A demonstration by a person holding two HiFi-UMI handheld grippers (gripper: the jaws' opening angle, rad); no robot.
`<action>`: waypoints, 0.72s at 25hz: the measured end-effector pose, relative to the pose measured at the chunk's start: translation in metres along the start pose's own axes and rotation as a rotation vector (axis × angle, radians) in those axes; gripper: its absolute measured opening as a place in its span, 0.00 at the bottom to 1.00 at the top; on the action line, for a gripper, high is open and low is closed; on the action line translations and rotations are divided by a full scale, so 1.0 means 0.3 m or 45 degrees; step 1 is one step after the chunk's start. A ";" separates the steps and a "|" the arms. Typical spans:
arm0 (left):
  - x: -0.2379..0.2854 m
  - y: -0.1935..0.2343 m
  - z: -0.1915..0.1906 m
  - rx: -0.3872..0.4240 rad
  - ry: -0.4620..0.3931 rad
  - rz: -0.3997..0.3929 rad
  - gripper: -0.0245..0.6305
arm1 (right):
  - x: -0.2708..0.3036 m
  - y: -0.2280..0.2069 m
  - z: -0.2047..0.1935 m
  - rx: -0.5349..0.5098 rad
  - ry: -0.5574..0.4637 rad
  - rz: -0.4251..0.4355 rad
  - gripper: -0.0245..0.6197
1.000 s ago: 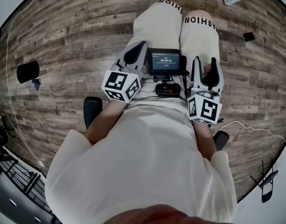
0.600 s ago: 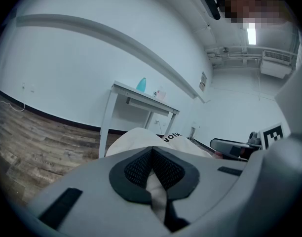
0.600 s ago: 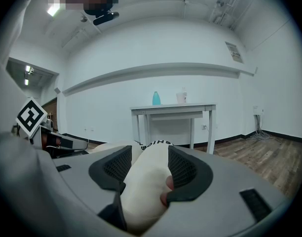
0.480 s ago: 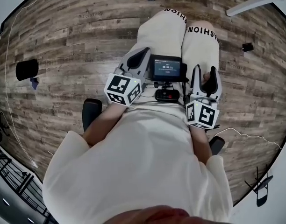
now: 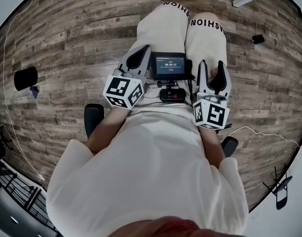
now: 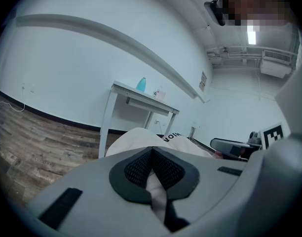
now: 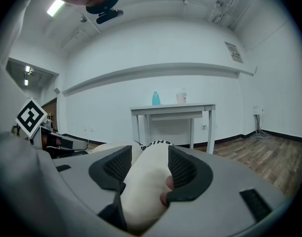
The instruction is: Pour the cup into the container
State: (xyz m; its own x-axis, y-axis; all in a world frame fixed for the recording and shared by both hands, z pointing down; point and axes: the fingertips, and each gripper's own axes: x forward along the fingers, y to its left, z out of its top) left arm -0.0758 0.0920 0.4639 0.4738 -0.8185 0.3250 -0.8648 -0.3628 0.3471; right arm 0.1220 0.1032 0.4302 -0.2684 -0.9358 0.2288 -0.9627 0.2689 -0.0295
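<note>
Left tongs (image 6: 152,157) are resting closed, right tongs (image 7: 146,167) parted and empty, both facing the far surface (image 7: 173,107) carrying, seemingly, the cup (image 7: 182,98) beside a blue container (image 7: 156,98).

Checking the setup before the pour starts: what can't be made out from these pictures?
- Both gripper views: the small blue bottle-like thing and the pale cup on the far white table are too small to tell shape or contents.
- Head view: that tabletop lies beyond the top edge.
- Head view: writing on the black screen on the person's lap is too small to read.
</note>
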 end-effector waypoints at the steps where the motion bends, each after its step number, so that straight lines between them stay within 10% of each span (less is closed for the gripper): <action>1: 0.000 0.000 0.000 0.000 0.000 0.000 0.05 | -0.001 0.000 -0.001 0.001 0.001 -0.001 0.40; 18: -0.002 0.001 -0.002 -0.005 0.002 0.001 0.05 | 0.001 0.002 -0.002 0.001 -0.001 0.000 0.40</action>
State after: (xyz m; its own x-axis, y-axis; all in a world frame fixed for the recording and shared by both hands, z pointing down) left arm -0.0763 0.0925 0.4644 0.4732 -0.8182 0.3266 -0.8646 -0.3602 0.3503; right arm 0.1214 0.1031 0.4309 -0.2682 -0.9360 0.2278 -0.9628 0.2685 -0.0303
